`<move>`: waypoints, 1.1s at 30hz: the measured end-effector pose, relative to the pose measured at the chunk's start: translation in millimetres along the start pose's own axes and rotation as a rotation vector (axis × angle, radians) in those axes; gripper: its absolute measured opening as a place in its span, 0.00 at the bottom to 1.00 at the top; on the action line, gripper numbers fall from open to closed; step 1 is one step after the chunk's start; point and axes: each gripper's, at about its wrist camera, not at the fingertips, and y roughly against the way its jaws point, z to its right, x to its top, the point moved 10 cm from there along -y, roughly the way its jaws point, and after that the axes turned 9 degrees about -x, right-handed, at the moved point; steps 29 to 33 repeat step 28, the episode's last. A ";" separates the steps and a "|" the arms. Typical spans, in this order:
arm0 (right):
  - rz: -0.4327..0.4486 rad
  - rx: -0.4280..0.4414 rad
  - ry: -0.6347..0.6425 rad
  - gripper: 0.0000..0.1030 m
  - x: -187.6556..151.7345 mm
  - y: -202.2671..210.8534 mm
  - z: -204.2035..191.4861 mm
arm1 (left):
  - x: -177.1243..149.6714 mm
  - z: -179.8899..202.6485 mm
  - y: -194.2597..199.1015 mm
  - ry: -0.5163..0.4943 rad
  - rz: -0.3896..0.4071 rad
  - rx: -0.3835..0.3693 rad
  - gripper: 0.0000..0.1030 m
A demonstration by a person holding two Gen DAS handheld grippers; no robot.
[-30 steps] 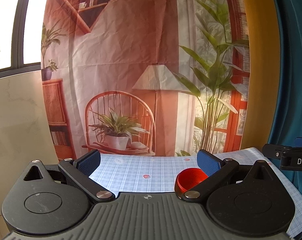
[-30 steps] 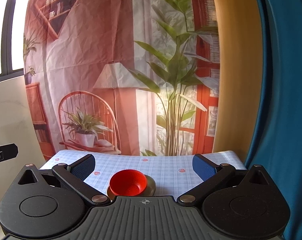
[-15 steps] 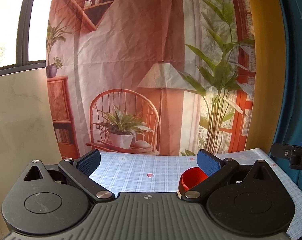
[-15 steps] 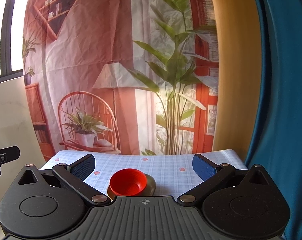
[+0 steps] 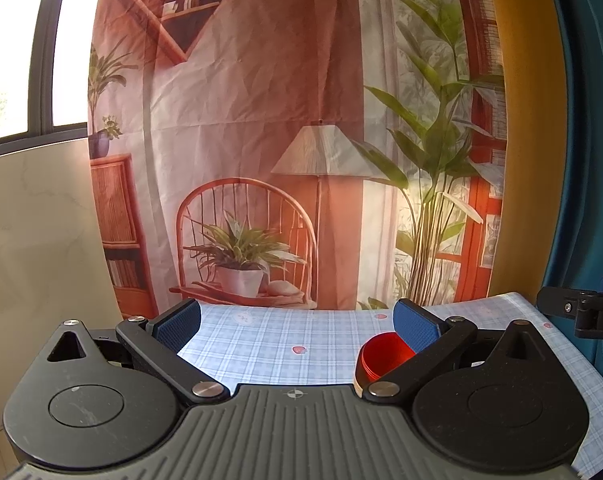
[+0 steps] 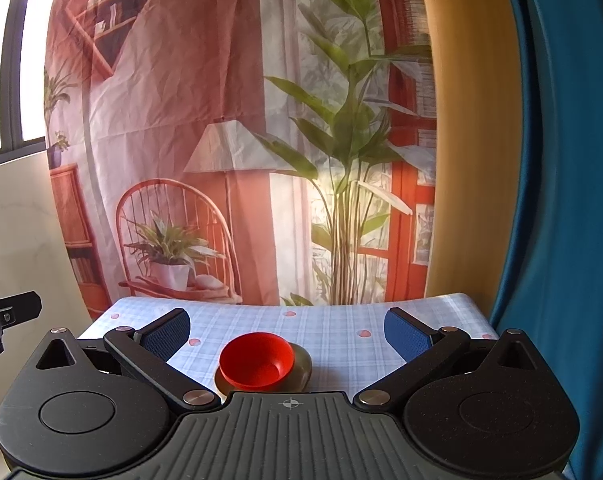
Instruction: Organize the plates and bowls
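Note:
A red bowl point(image 6: 256, 365) sits on an olive-brown plate point(image 6: 301, 370) on the checked tablecloth, in the right wrist view near the front, between the fingers. My right gripper point(image 6: 287, 330) is open and empty, held back from the bowl. In the left wrist view the red bowl point(image 5: 383, 360) lies partly hidden behind the right finger, with a sliver of the plate point(image 5: 357, 378) under it. My left gripper point(image 5: 297, 322) is open and empty, to the left of the bowl.
The table with the blue checked cloth point(image 6: 333, 328) ends at a printed backdrop point(image 6: 237, 140). A blue curtain point(image 6: 561, 200) hangs at the right. The other gripper's body shows at the right edge of the left view point(image 5: 581, 310) and the left edge of the right view point(image 6: 5, 314).
The left gripper has drifted slightly, so the bowl sits further behind its right finger. The right view has barely shifted. Both grippers stay open.

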 end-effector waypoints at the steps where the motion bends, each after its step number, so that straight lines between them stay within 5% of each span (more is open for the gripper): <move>1: -0.002 -0.001 0.001 1.00 -1.0 -0.3 -0.1 | -0.2 -0.1 -0.1 0.000 -0.001 -0.002 1.00; 33: 0.000 0.001 0.004 1.00 -1.1 0.6 -2.3 | -0.5 -2.5 -3.7 0.009 -0.007 -0.020 1.00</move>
